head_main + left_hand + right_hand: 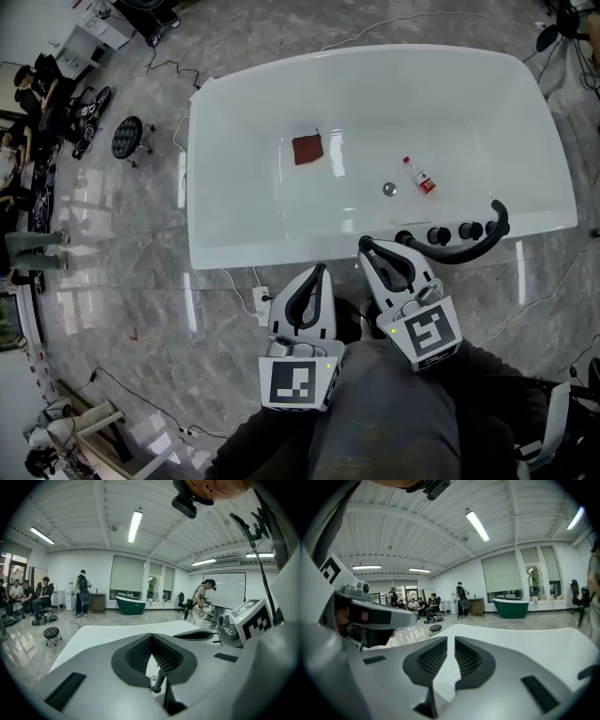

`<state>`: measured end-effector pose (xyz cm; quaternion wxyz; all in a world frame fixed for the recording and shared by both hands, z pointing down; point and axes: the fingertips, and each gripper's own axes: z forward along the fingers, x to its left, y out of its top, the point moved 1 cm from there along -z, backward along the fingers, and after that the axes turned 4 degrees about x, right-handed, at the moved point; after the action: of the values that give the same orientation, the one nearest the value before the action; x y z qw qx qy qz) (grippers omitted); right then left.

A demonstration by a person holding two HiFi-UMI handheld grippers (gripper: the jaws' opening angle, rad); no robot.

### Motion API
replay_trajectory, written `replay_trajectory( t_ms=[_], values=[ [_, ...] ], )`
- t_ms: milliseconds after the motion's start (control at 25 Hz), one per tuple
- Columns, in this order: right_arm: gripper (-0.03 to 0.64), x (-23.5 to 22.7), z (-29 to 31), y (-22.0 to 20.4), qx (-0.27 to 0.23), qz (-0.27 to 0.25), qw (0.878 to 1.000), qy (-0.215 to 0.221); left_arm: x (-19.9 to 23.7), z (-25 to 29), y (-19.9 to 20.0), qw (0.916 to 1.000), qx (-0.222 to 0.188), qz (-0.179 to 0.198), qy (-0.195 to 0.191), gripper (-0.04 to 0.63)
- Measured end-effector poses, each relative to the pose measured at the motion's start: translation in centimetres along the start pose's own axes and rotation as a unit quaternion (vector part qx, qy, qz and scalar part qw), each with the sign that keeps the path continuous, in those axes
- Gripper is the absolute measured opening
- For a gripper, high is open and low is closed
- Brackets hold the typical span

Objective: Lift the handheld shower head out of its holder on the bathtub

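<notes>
- The shower head [469, 251] is left seated on the bathtub's [234, 255] near-right rim.
- The left gripper's [319, 272] jaws are kept closed, empty.
- The right gripper's [367, 247] jaws are slightly parted, apparently readied for it.

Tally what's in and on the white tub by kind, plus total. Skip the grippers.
Red-brown cloth: 1
Small bottle: 1
Drain: 1
Round black knobs on the rim: 3
Black handheld shower head: 1
Total: 7
</notes>
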<state>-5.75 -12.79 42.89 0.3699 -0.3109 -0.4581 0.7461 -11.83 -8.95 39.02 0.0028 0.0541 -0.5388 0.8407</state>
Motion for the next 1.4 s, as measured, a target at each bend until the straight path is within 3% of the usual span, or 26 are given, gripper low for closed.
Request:
replay_trajectory(
  t_ms=[320, 640, 1400],
  values=[
    [0.112, -0.7, 2.4, -4.6, 0.002, -0.032, 0.999, -0.039, 1.2, 2.5, -4.5, 0.9998, 0.003, 0.001, -0.017, 0.002],
    [0.137, -2.4, 5.6, -10.1, 0.002, -0.036, 0.998, -0.053, 2.0, 6.1, -9.6, 0.9996, 0.007, 0.009, -0.027, 0.002],
    [0.127, -3.6, 8.6, -11.9, 0.017, -0.039, 0.997, -0.067, 4.1, 9.0, -11.4, 0.9991, 0.02, 0.011, -0.035, 0.002]
  ],
)
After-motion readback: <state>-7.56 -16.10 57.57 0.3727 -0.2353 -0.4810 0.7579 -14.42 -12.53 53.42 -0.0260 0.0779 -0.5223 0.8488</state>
